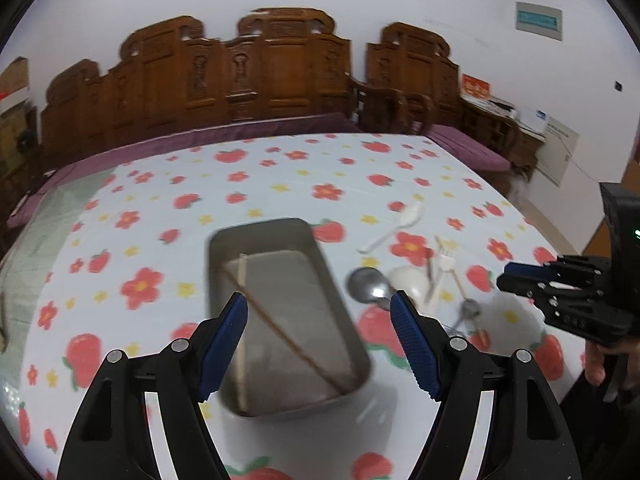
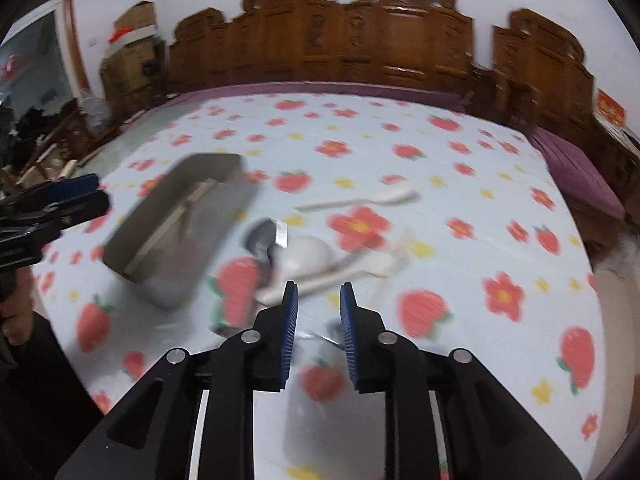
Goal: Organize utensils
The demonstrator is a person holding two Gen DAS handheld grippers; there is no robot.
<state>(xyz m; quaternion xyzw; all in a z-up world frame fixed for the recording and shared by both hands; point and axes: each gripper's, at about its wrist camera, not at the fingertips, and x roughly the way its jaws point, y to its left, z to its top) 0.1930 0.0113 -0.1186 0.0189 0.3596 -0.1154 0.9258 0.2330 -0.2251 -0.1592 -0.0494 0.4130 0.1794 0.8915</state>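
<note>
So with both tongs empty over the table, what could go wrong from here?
1. The metal spoon, white spoon and other utensils overlap in a pile, so the right tongs may pinch two or scatter them.
2. The chopsticks lie aslant in the metal tray; new pieces may land crosswise on them.

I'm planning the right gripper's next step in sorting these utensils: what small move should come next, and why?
Probably lower the right gripper onto the loose pile just ahead and close on one piece, perhaps the white ceramic spoon. Its jaws are slightly apart with nothing between them, the rectangular metal tray already holds chopsticks, and several utensils lie outside it on the flowered tablecloth.
</note>
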